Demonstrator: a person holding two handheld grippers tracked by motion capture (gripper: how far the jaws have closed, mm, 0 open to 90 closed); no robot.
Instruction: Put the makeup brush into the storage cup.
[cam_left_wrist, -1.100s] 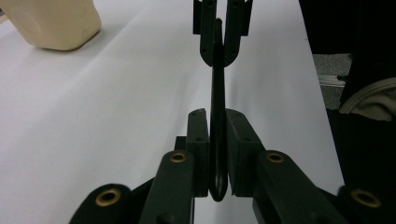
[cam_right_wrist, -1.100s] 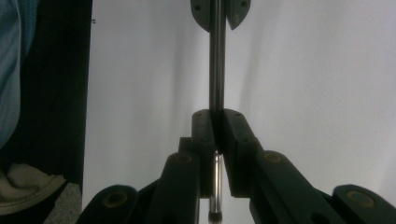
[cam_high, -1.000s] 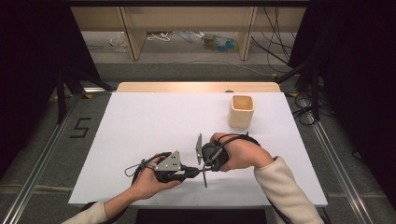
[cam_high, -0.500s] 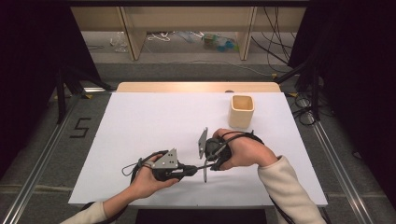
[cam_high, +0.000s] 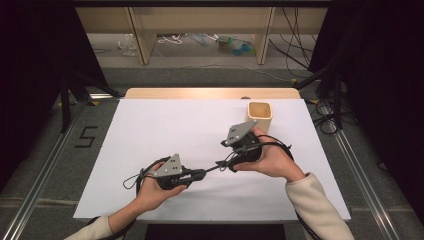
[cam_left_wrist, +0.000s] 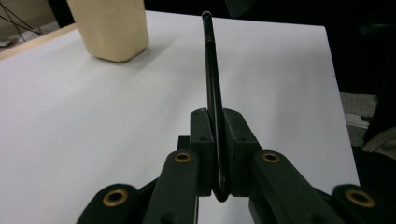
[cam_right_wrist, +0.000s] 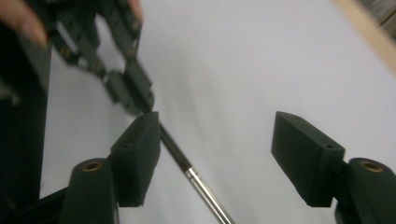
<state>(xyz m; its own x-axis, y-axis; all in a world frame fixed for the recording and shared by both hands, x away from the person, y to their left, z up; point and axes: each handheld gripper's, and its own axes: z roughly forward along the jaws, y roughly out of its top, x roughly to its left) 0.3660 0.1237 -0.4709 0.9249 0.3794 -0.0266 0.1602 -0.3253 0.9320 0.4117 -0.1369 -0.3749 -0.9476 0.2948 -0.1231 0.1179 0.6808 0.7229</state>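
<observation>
The left gripper (cam_left_wrist: 218, 154) pinches a black pen (cam_left_wrist: 211, 79) low over the desk (cam_high: 165, 125) while the right gripper (cam_right_wrist: 219, 154) gapes beside it; the beige cup (cam_high: 259, 116) apparently awaits the pen.

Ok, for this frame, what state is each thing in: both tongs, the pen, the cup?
Left tongs: shut on the pen.
Right tongs: open, jaws wide apart, the pen passing by one jaw.
Pen: clamped at one end in the left tongs, held above the table, tip toward the right tongs.
Cup: upright on the table, looks empty.
</observation>
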